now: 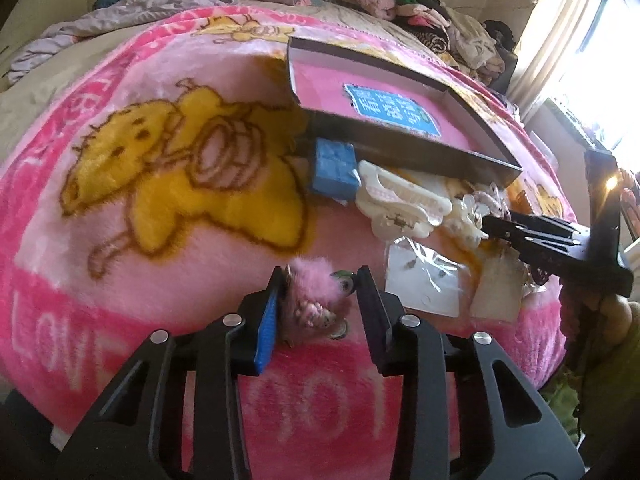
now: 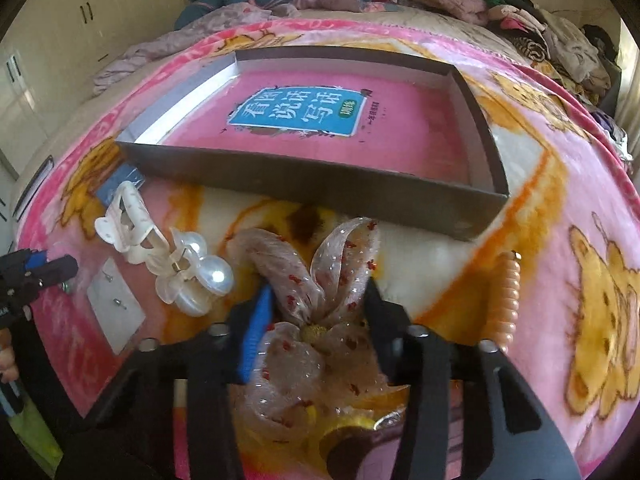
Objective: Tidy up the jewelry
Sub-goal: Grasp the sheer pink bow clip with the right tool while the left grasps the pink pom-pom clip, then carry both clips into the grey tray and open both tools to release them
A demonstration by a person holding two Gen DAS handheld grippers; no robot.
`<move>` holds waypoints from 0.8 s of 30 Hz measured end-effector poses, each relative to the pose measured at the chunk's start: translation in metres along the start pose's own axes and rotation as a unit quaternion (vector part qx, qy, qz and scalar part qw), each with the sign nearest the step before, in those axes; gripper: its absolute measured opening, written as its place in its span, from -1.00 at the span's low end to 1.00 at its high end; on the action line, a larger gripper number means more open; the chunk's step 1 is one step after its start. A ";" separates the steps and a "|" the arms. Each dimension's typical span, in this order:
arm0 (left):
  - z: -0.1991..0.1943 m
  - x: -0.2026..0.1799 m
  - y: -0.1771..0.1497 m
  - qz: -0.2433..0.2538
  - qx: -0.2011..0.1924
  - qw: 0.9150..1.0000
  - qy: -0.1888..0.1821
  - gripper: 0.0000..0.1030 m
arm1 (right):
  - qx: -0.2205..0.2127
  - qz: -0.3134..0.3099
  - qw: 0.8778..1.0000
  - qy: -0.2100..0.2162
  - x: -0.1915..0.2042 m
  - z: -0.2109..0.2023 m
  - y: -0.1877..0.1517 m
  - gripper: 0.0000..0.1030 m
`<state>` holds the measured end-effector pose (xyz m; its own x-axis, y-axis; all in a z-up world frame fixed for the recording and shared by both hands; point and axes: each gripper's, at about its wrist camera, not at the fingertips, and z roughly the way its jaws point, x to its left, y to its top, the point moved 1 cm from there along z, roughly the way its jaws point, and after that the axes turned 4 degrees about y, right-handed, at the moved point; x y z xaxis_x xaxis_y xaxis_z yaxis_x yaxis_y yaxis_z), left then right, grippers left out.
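— Nearest the left gripper [image 1: 318, 280]?
— Fluffy pink pom-pom hair clip [image 1: 310, 300] on the pink cartoon blanket [image 1: 120, 240], spread fingers either side; contact is unclear.
— And the right gripper [image 2: 318, 296]?
— Released around a sheer ribbon bow with red dots [image 2: 316, 280], near the shallow grey cardboard tray [image 2: 320, 188]. White claw clip [image 2: 130, 220] lies left.

The blanket [image 2: 520, 216] is plush, fuzzy fleece. The box [image 2: 304, 188] looks like matt cardboard — dull grey walls. Glossy pearl-finish plastic on the hair claw [image 2: 196, 280]; the ribbon bow [image 2: 316, 280] is sheer, glittery fabric — the pink clip [image 1: 312, 300] fluffy.
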<state>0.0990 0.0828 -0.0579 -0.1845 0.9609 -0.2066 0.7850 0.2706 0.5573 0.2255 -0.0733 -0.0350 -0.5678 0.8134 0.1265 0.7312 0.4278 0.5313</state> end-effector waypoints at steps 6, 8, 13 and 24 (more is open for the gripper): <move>-0.007 0.007 0.015 -0.004 -0.010 1.000 0.007 -0.50 | -0.020 0.014 0.999 0.021 -0.004 -0.010 0.002 -0.59; -0.009 0.007 0.022 -0.003 -0.014 1.000 0.006 -0.51 | -0.027 0.022 0.999 0.025 -0.007 -0.015 0.002 -0.60; -0.011 0.001 0.043 0.003 -0.027 1.000 0.001 -0.51 | -0.049 0.042 0.997 0.030 -0.017 -0.034 0.003 -0.60; -0.003 -0.030 0.095 0.031 -0.051 0.998 -0.010 -0.51 | -0.090 0.057 0.994 0.020 -0.041 -0.074 0.021 -0.60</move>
<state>0.1769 0.0799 0.0037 -0.1242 0.9751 -0.1839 0.7301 0.2153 0.6485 0.2362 -0.1274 0.0331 -0.5031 0.8341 0.2261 0.7138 0.2536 0.6528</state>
